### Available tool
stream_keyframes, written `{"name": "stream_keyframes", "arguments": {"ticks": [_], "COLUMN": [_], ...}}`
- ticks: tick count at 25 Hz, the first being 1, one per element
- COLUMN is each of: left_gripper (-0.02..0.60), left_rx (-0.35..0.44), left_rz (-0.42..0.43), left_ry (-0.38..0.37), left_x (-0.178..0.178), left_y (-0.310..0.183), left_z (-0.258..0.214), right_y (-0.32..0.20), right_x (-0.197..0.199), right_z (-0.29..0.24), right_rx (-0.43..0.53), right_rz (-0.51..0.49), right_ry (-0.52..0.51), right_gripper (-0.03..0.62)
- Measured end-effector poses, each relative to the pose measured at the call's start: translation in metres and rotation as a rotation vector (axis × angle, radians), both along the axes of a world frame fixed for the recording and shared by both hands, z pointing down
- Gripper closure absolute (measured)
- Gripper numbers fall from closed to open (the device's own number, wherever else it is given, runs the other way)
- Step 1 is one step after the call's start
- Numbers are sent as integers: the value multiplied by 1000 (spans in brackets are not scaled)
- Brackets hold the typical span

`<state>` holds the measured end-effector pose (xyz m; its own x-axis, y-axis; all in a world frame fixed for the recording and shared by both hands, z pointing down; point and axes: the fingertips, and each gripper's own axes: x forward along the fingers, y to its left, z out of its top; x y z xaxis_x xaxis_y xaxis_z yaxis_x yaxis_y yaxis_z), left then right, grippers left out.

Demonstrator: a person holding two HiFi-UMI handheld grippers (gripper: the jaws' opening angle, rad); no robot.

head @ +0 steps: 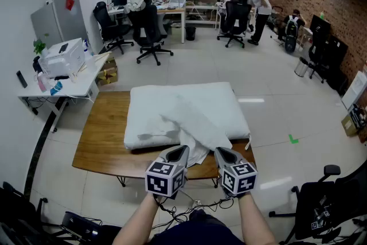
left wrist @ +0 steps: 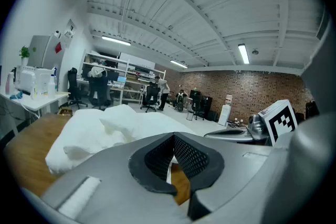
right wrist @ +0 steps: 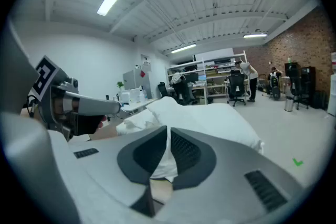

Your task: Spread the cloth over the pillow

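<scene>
A white pillow lies on a wooden table. A white cloth is bunched over the pillow's near side, and a flap of it hangs past the table's front edge. Both grippers sit side by side at that flap. My left gripper is shut, with a thin sliver of cloth showing between its pads. My right gripper is shut on a fold of the cloth, which hangs below its jaws. The pillow spreads out beyond.
A white side table with a printer stands left of the wooden table. A black office chair is at the near right, and cables lie on the floor below. Desks, chairs and people fill the far end of the room.
</scene>
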<state>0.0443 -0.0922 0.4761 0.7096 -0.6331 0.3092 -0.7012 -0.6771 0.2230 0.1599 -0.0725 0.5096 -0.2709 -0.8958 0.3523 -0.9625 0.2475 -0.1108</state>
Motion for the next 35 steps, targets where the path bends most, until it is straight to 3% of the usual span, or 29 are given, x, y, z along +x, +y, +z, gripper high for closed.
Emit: {"name": "stream_keyframes", "arguments": {"ticks": [3,4,10,17,22,26,27,29,35], "left_gripper": [572,572,572,572,572,572,572,572,572], "left_rx": [-32,-43,-108,-173,-208,-234,-237,-236,-242], "left_rz": [6,7,8,16,12,12,12,3,-54], "left_ry": [-23,-31,-81,-105,-125,-147,-150,-151,-132], "left_x": [6,7,13,25,25,24,24,21,-3], "left_y": [-4,-5,-8,-3,-1,1,1,-2,-9], "left_z": [21,27,63,89,100,109,111,111,108], "right_y": [-3,-3,-8,-21,-38,-56,-60,-66,-73], "right_x": [15,19,43,72,81,82,81,76,59], "right_z": [36,48,106,163,187,191,186,167,90], "right_rx": [-71,-97,-230,-382,-422,-385,-357,-284,-116], "right_rz": [35,38,75,143,158,158,150,119,-10], "right_ry": [11,9,84,103,85,93,99,93,20], "right_gripper": [538,473,390,355,355,358,392,530,568]}}
